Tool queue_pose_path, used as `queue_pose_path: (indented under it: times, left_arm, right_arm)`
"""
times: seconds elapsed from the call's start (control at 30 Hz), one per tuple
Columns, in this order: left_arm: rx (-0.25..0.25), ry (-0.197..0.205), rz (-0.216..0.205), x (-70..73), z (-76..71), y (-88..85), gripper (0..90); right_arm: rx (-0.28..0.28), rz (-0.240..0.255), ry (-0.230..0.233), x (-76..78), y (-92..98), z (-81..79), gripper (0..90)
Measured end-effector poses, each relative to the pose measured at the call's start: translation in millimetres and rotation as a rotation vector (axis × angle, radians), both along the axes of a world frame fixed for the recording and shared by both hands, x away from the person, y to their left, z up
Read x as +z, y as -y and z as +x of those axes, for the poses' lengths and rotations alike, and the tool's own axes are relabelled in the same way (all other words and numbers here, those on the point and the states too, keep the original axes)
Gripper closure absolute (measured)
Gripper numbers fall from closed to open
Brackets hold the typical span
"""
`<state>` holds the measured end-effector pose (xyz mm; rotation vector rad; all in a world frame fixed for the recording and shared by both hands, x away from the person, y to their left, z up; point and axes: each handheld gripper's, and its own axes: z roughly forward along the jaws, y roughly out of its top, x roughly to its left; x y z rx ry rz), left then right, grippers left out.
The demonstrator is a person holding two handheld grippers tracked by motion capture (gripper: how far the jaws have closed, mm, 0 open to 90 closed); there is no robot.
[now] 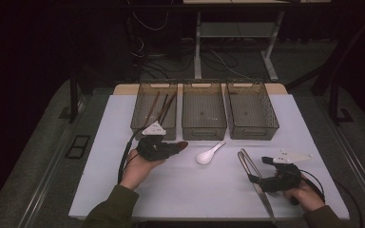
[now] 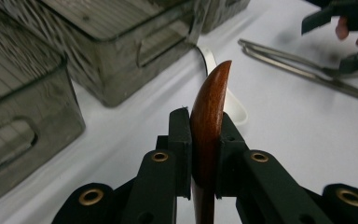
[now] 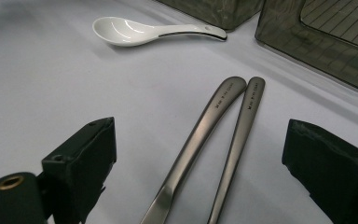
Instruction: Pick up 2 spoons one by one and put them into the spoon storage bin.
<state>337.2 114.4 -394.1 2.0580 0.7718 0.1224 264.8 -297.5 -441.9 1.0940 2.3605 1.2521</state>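
Left gripper (image 2: 204, 154) clamped edge-on on wooden spoon (image 2: 208, 126), which may pivot and slip above the table's (image 1: 123, 142) far-left bin (image 1: 154, 110); right gripper (image 3: 200, 177) apart.

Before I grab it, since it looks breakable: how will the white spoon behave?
The white spoon looks glazed ceramic, so probably slippery and chip-prone. Its rounded bowl rests on the table, so a push may rock or spin it. Likely stiff.

Glossy reddish wooden spoon (image 2: 209, 116), glazed white ceramic spoon (image 3: 144, 31), brushed matt metal cutlery (image 3: 214, 140)
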Motion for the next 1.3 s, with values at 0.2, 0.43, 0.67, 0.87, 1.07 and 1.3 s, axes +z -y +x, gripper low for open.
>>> queue_pose_path:
  times: [0.2, 0.43, 0.67, 0.87, 1.07, 1.3]
  left_arm:
    - [0.005, 0.026, -0.024, 8.5, 11.3, 7.7, 79.4]
    - [0.014, 0.057, -0.069, 22.6, 29.4, 21.0, 79.4]
    - [0.020, 0.080, -0.084, 33.1, 48.6, 36.7, 79.4]
    - [0.031, 0.098, -0.092, 40.7, 65.4, 49.6, 79.3]
    - [0.050, 0.092, -0.098, 44.2, 83.3, 60.4, 79.3]
    - [0.054, 0.103, -0.094, 48.3, 104.2, 72.8, 79.3]
  right_arm:
    - [-0.001, 0.002, 0.001, 0.0, 0.4, 0.2, 9.8]
    - [0.000, 0.005, 0.006, 0.0, 1.2, 0.5, 9.8]
    - [-0.001, 0.009, -0.002, 0.1, 1.3, 0.2, 9.8]
    - [0.002, 0.009, -0.002, -0.6, 0.7, 0.7, 9.8]
    - [0.000, 0.011, -0.001, -0.2, 1.1, 0.6, 9.8]
    - [0.001, 0.014, -0.003, 0.1, 1.1, 0.1, 9.8]
